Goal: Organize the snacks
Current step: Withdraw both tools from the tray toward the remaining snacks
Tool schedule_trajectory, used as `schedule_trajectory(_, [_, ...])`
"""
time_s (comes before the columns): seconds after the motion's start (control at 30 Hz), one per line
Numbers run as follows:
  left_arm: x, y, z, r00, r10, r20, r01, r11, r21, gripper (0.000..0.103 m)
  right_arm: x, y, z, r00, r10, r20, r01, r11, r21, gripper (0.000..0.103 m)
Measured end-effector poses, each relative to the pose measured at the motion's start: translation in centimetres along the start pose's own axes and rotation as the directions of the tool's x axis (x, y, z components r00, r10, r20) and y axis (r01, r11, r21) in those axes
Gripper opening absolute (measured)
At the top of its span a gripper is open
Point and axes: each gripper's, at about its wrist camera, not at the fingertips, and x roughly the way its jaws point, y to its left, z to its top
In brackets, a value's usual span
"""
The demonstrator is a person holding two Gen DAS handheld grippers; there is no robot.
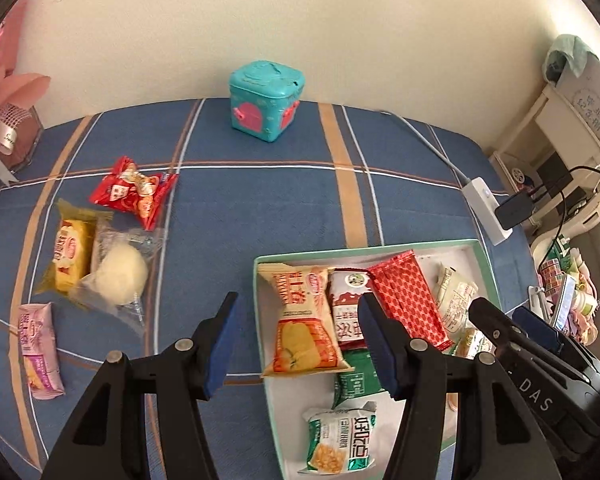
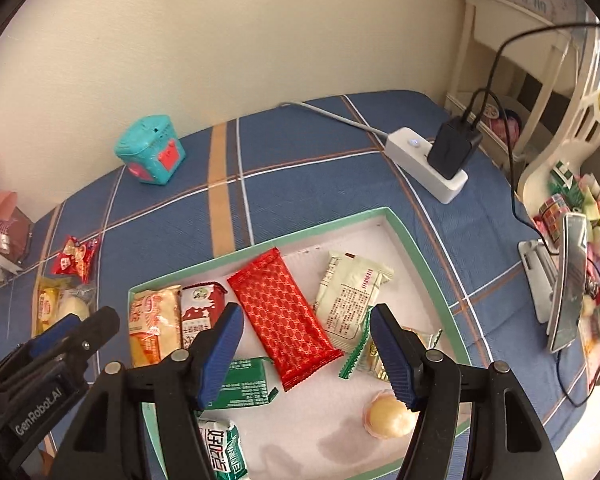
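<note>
Crinkly snack packets [image 1: 306,320], shallow rectangular tray [image 2: 420,248]

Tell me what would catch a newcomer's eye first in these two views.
The green-rimmed tray on the blue plaid cloth draws the eye, crowded with snack packets, the bright red patterned packet lying across its middle. Next comes the turquoise toy box by the wall at the back. Four more snacks lie loose on the cloth left of the tray, among them a red packet.
</note>
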Motion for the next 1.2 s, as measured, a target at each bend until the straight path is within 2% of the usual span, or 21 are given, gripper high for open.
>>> schedule_trajectory(0.23, [-0.4, 1.4, 0.2, 1.0, 0.013, 0.014, -0.013, 0.999, -0.037, 0.063, 1.2, 0.2, -0.4, 0.999, 0.004, -0.037, -0.004, 1.0, -0.001, 0.069])
schedule_trajectory(0.3, [-0.3, 1.9, 0.3, 0.999, 0.03, 0.016, -0.029, 0.998, -0.049, 0.068, 1.5, 0.1, -0.5, 0.999, 0.001, -0.042, -0.001, 1.0, 0.003, 0.071])
schedule_trajectory(0.47, [0.7, 3.3, 0.0, 0.997, 0.074, -0.002, -0.074, 0.993, -0.089, 0.069, 3.0, 0.4, -1.0, 0.997, -0.014, -0.082, 0.014, 1.0, -0.006, 0.077])
schedule_trajectory(0.63, [1.9, 4.0, -0.4, 0.993, 0.118, -0.017, -0.119, 0.988, -0.097, 0.081, 4.7, 0.6, -1.7, 0.993, -0.022, -0.114, 0.02, 1.0, -0.016, 0.093])
schedule_trajectory(0.77, [2.9, 4.6, -0.8, 0.991, 0.13, -0.035, -0.133, 0.985, -0.109, 0.081, 5.3, 0.5, -2.0, 0.993, -0.019, -0.119, 0.018, 1.0, -0.008, 0.103])
schedule_trajectory(0.9, [3.3, 5.0, -1.1, 0.989, 0.141, -0.04, -0.145, 0.983, -0.114, 0.082, 5.3, 0.5, -2.1, 0.993, -0.023, -0.113, 0.022, 1.0, -0.008, 0.103])
schedule_trajectory(0.97, [3.5, 5.2, -1.2, 0.989, 0.142, -0.04, -0.146, 0.982, -0.119, 0.089, 5.3, 0.4, -2.0, 0.994, -0.021, -0.11, 0.021, 1.0, -0.002, 0.103])
schedule_trajectory(1.2, [3.4, 5.6, -1.3, 0.993, 0.118, -0.032, -0.121, 0.982, -0.144, 0.095, 4.5, 0.6, -1.7, 0.996, -0.049, -0.079, 0.047, 0.999, -0.023, 0.103])
